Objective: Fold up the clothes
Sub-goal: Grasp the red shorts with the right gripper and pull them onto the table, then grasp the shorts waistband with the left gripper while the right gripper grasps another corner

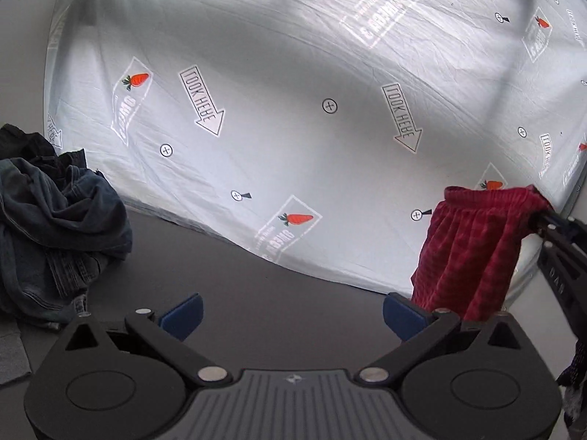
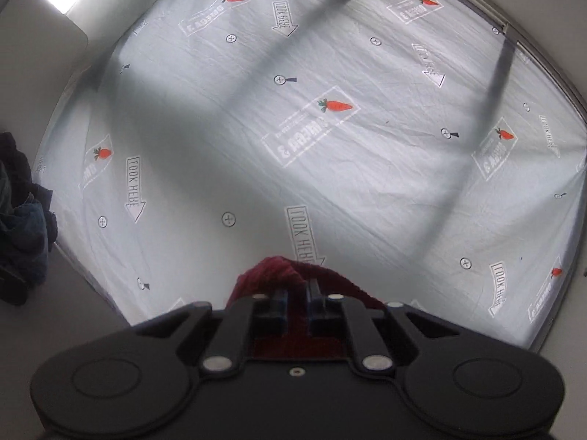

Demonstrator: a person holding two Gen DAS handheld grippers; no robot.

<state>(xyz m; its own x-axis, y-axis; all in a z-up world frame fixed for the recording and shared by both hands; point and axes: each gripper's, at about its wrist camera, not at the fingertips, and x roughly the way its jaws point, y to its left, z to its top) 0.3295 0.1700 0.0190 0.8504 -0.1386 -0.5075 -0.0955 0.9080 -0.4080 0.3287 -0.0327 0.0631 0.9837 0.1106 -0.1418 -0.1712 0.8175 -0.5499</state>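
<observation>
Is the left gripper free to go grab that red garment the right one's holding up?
Probably yes. The left gripper is open and empty, and the red garment hangs from the right gripper just beside it, nothing between.

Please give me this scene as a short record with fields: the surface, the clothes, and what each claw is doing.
surface: white printed sheet with carrots and arrows
held garment: red shorts, hanging by the waistband
right claw: shut on red shorts
left claw: open, holds nothing, beside the hanging shorts
waiting clothes: dark jeans pile at the left edge, crumpled
fold state: not yet begun
</observation>
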